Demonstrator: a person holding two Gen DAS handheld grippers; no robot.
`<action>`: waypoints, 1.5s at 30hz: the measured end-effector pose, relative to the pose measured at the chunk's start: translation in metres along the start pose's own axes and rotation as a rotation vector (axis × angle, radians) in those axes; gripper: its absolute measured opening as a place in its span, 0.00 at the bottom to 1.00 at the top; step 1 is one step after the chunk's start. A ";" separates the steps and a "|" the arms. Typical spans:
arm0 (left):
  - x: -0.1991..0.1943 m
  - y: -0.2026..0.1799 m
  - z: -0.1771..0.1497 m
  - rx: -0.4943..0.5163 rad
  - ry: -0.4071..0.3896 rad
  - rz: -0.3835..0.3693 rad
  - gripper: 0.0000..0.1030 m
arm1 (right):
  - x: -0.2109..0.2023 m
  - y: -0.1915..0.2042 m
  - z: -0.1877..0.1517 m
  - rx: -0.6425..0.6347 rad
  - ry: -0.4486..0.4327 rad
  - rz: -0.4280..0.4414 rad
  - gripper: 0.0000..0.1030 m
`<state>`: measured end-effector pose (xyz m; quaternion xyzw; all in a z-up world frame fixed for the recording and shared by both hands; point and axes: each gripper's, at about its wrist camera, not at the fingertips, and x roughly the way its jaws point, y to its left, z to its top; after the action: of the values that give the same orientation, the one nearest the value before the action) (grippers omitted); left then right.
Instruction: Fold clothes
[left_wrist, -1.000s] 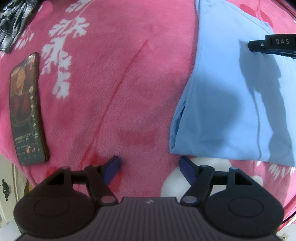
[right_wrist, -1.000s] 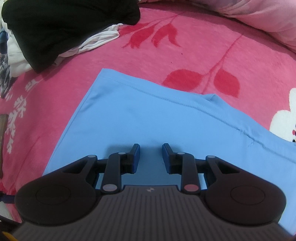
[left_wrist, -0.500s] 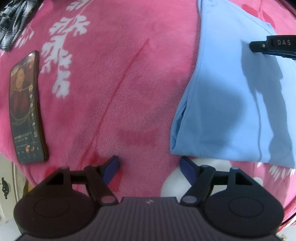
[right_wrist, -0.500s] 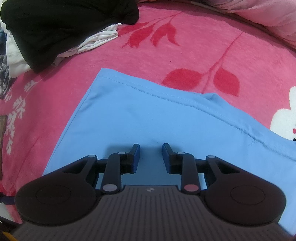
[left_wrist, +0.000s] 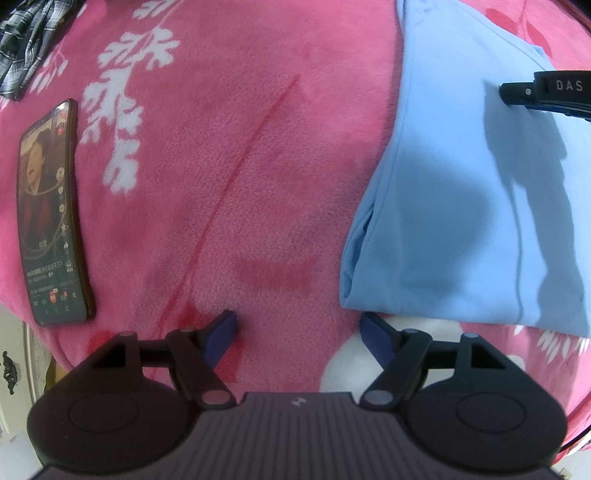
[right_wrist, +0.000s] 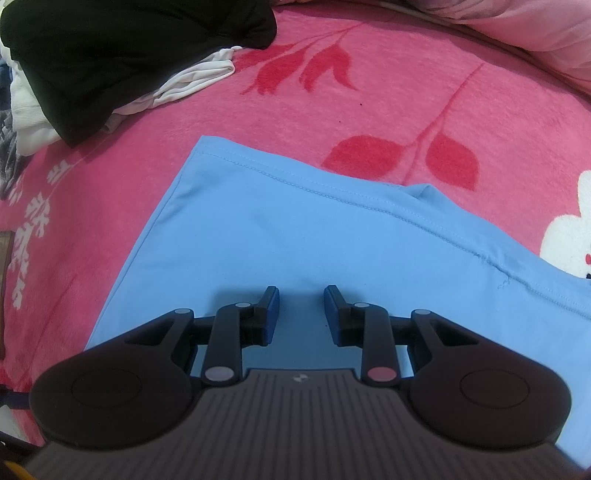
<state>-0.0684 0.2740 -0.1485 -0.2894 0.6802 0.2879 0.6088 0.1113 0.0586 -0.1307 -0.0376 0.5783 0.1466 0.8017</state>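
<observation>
The light blue garment (right_wrist: 295, 240) lies folded flat on the pink blanket (left_wrist: 229, 166), its folded corner just beside the left gripper (left_wrist: 299, 332). The left gripper points down over bare blanket, jaws wide apart and empty. The right gripper (right_wrist: 301, 314) hangs over the garment, jaws part open, nothing between them. Risk: a grip at the corner may catch only the top layer and pull the fold apart. The phone (left_wrist: 51, 221) lies near the blanket's edge; dragging the blanket could tip it off.

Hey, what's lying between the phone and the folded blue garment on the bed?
Nothing but bare pink blanket with its printed sprigs lies between the phone and the blue garment, as the left wrist view shows.
</observation>
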 end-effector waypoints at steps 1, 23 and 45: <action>0.000 0.001 -0.001 -0.001 -0.002 -0.002 0.75 | 0.000 0.000 0.000 0.000 0.001 0.001 0.26; -0.047 -0.059 -0.022 0.232 -0.297 -0.302 0.46 | -0.012 0.013 0.027 0.044 -0.013 0.099 0.26; -0.075 -0.050 -0.036 0.063 -0.102 -0.200 0.50 | 0.001 0.039 0.057 0.111 0.030 0.150 0.44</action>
<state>-0.0481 0.2165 -0.0728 -0.3215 0.6248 0.2183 0.6772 0.1531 0.1090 -0.1091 0.0481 0.5988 0.1733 0.7804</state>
